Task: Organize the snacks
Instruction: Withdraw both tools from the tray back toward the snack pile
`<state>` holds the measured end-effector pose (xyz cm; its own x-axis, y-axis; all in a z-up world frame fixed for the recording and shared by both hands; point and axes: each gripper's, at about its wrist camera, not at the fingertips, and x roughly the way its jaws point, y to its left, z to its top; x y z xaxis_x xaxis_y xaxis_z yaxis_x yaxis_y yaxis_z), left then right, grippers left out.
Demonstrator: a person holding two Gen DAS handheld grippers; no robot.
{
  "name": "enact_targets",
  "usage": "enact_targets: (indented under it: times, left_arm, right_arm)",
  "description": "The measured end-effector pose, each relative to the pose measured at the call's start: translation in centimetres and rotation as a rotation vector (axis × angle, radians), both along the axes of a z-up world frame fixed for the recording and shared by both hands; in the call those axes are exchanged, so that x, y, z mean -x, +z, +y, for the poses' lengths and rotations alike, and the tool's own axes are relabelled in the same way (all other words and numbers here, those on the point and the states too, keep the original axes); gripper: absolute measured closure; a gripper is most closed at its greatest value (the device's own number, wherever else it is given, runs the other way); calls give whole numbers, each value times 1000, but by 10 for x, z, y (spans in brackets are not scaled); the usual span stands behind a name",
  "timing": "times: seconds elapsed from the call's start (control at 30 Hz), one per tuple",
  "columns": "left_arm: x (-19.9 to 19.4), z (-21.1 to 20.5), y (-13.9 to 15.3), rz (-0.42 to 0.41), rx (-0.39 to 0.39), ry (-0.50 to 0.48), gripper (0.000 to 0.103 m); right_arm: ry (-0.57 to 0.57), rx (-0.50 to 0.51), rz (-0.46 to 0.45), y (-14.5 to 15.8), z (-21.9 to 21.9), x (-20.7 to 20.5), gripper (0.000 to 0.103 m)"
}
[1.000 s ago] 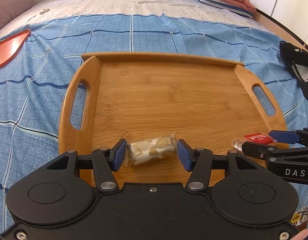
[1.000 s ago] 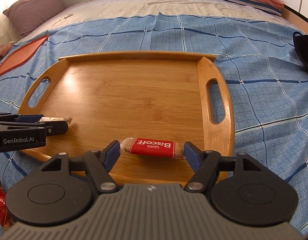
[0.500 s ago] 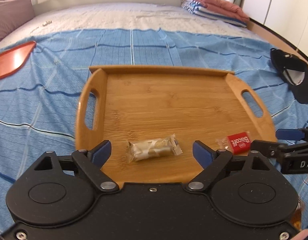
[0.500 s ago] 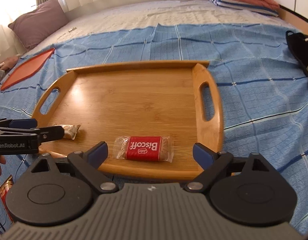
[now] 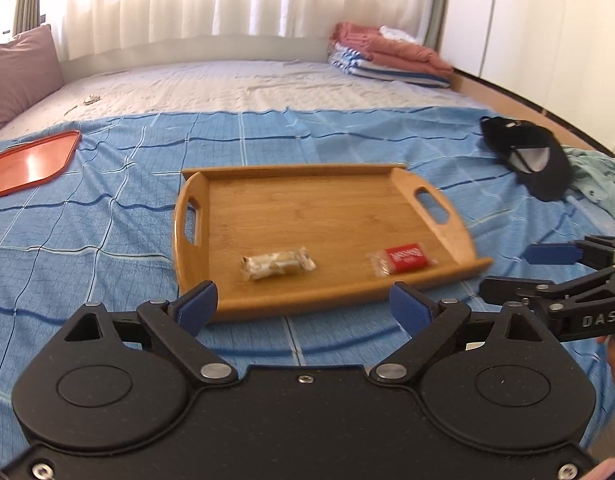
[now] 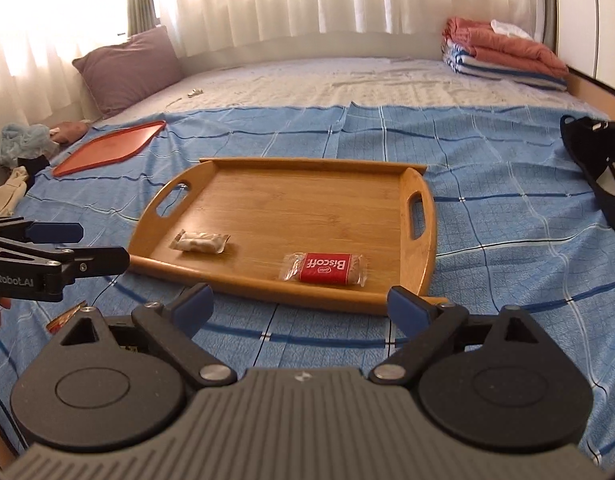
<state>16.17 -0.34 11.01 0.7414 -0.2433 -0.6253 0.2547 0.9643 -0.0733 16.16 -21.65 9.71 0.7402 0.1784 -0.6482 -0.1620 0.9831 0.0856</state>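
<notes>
Left claw (image 5: pixel 303 306): spread wide, empty, off the tray's near rim.
Right claw (image 6: pixel 301 306): same, wide and empty.
Snacks: gold-wrapped snack (image 5: pixel 277 263) at tray's 7 o'clock; Biscoff biscuit (image 6: pixel 327 268) at 5.
Bamboo tray (image 6: pixel 423 240): sits on soft bedspread (image 6: pixel 487 200).
Risk: nudge its rim and you'll tip it, sliding both packets.

Wooden tray (image 6: pixel 421 184) rim walls bare far half; cream snack (image 6: pixel 201 241), Biscoff packet (image 6: pixel 327 268) crowd near edge
</notes>
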Motion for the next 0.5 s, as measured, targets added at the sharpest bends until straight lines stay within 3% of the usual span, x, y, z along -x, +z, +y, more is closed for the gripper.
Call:
enact_targets:
  times: [0.27,0.5]
  left_arm:
    - [58,8,-2,-22,24,-21,10]
    - [96,20,-17,-34,29,17,10]
  right_arm:
    - [13,68,-80,-2,3,51,3]
    - [0,93,-114,-17,3,85,2]
